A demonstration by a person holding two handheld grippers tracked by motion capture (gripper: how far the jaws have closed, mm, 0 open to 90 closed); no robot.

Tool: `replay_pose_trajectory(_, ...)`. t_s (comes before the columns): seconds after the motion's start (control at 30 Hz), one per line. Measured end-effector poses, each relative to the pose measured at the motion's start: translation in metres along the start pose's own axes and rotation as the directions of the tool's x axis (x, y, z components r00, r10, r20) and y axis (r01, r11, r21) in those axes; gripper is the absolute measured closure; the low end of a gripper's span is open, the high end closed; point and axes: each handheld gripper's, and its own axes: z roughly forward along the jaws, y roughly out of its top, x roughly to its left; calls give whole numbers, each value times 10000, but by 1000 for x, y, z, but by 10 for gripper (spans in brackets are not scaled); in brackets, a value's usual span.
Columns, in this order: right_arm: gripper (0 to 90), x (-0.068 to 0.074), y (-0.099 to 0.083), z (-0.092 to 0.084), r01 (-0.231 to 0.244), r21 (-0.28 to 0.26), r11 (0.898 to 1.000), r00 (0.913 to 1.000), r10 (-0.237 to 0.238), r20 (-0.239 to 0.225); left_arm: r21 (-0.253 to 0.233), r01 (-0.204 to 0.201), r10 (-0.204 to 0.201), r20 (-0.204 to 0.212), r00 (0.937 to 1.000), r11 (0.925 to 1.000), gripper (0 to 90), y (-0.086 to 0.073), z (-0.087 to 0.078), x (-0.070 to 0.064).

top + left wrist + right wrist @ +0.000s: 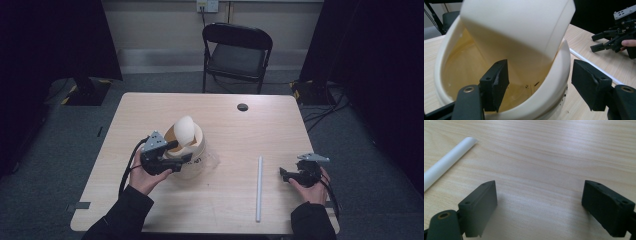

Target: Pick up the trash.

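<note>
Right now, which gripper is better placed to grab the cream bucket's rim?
Left. The left gripper is open with its jaws straddling the bucket wall. The right gripper sits open on the far side of the white tube.

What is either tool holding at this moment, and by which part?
Nothing is clamped. The left tool is open, its jaws straddling the rim of the cream bin, one inside and one outside. The right tool is open over the bare table.
</note>
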Motion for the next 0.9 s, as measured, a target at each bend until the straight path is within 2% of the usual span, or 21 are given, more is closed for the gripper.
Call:
replay_pose_trajectory(0.13, 125, 0, 0, 0, -14, 4, 10000, 10000, 14, -39, -110, -62, 62, -28, 10000, 9999, 303, 0, 0, -2)
replay_pose_trajectory(0.2, 205, 1, -1, -2, -91, -119, 9999, 10000, 91, -6, -261, -49, 47, -78, 10000, 9996, 307, 0, -6, -2)
replay_pose_trajectory(0.23, 205, 1, -1, -2, -91, -119, 9999, 10000, 91, -6, -261, -49, 47, -78, 10000, 9996, 307, 0, -6, -2)
replay_pose_trajectory(0.27, 310, 2, -1, -5, -24, -178, 9998, 9999, 22, -101, -437, 60, -68, -183, 9998, 9990, 308, -2, -15, -2)
replay_pose_trajectory(0.33, 318, 4, 1, -8, 63, -118, 9999, 10000, -63, -18, -612, 43, -62, -314, 9995, 9981, 308, -5, -27, 0)
replay_pose_trajectory(0.37, 318, 4, 1, -8, 63, -118, 9999, 10000, -63, -18, -612, 43, -62, -314, 9995, 9981, 308, -5, -27, 0)
replay_pose_trajectory(0.4, 340, 8, 5, -13, 75, -298, 9995, 10000, -75, 20, -686, -11, -23, -502, 9987, 9976, 307, -9, -39, 1)
replay_pose_trajectory(0.43, 340, 8, 5, -13, 75, -298, 9995, 10000, -75, 20, -686, -11, -23, -502, 9987, 9976, 307, -9, -39, 1)
replay_pose_trajectory(0.47, 341, 12, 8, -17, 149, -476, 9988, 9999, -150, -10, -779, 16, -69, -676, 9977, 9970, 307, -16, -52, 3)
replay_pose_trajectory(0.53, 341, 14, 11, -19, 253, -528, 9983, 9997, -253, 9, -805, 52, -118, -817, 9966, 9967, 306, -21, -59, 4)
replay_pose_trajectory(0.57, 341, 18, 15, -24, 440, -606, 9972, 9989, -448, -105, -725, 167, -242, -1040, 9943, 9972, 305, -32, -71, 7)
replay_pose_trajectory(0.63, 342, 20, 17, -26, 554, -664, 9963, 9981, -570, -221, -702, 215, -294, -1131, 9931, 9973, 304, -38, -76, 10)
replay_pose_trajectory(0.67, 354, 25, 19, -29, 744, -899, 9932, 9959, -787, -451, -629, 312, -391, -1291, 9909, 9975, 302, -44, -80, 12)
replay_pose_trajectory(0.7, 354, 27, 21, -31, 785, -957, 9923, 9944, -847, -625, -451, 631, -691, -1489, 9864, 9970, 301, -59, -88, 18)
replay_pose_trajectory(0.73, 354, 27, 21, -31, 785, -957, 9923, 9944, -847, -625, -451, 631, -691, -1489, 9864, 9970, 300, -59, -88, 18)
replay_pose_trajectory(0.77, 355, 30, 22, -32, 757, -1029, 9918, 9936, -838, -762, -338, 719, -765, -1635, 9836, 9968, 300, -66, -90, 21)
replay_pose_trajectory(0.87, 400, 42, 27, -33, 702, -1171, 9906, 9888, -846, -1232, 9, 1130, -1103, -2081, 9719, 9936, 300, -89, -95, 31)
replay_pose_trajectory(0.9, 400, 42, 27, -33, 702, -1171, 9906, 9888, -846, -1232, 47, 1311, -1269, -2182, 9676, 9914, 300, -94, -95, 32)
